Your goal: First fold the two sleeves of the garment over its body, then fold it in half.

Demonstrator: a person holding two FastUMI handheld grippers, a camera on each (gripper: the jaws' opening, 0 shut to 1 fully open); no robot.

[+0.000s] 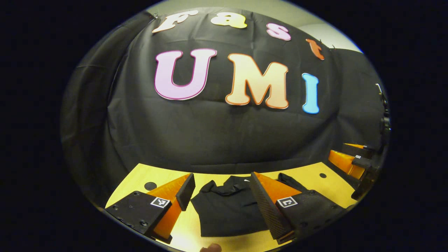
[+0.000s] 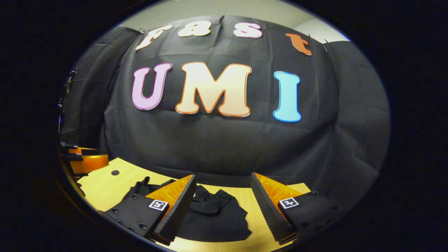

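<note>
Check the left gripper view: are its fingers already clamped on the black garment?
No. The left gripper is open, its fingers spread apart above the black garment lying on the table.

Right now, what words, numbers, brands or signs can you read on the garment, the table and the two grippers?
Garment: none; plain black cloth.
Table: none; bare wood with dark holes.
Left gripper: no words; square black-and-white code markers on both fingers, patterns rather than text.
Right gripper: the same kind of squares, no words.

dim booth, sharp focus, heavy fisheye bending at edges.
</note>
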